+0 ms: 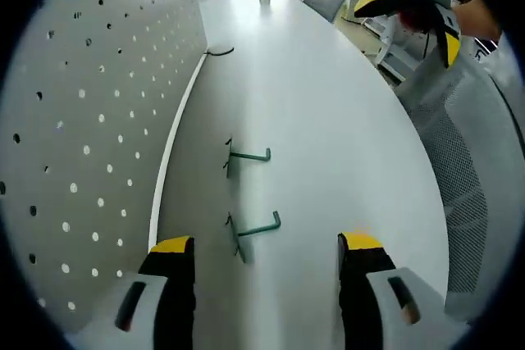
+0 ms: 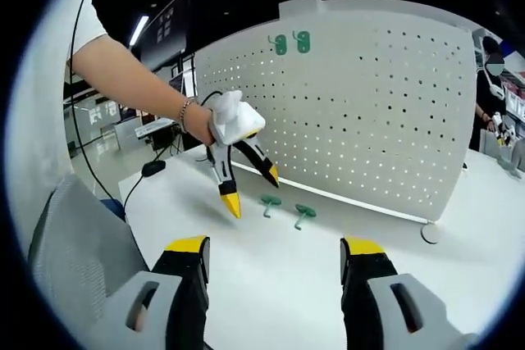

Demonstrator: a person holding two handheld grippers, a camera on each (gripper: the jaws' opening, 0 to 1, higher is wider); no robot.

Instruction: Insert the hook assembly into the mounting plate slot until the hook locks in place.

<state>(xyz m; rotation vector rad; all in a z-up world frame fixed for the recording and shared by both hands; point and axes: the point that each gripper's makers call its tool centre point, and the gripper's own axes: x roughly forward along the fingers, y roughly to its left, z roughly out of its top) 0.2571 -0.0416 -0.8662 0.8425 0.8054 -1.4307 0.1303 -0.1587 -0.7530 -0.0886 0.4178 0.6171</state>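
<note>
Two green wire hooks (image 1: 248, 156) (image 1: 256, 229) lie side by side on the white table (image 1: 328, 120), close to the foot of the white pegboard (image 1: 98, 120). My left gripper (image 1: 267, 247) stands open just short of the nearer hook, with nothing between its jaws. The right gripper view has the same hooks (image 2: 270, 202) (image 2: 304, 213) in front of the pegboard (image 2: 353, 104), and the left gripper (image 2: 253, 188), held by a hand, hangs open above them. My right gripper (image 2: 275, 247) is open and empty, well back from the hooks; it appears far off (image 1: 410, 26) in the left gripper view.
Two green pieces (image 2: 291, 42) hang at the pegboard's top edge. A grey mesh chair (image 1: 467, 161) (image 2: 74, 235) stands at the table's side. A black cable (image 1: 220, 52) lies by the board's foot, a black mouse (image 2: 152, 168) lies farther off, and a person (image 2: 492, 96) stands beyond the board.
</note>
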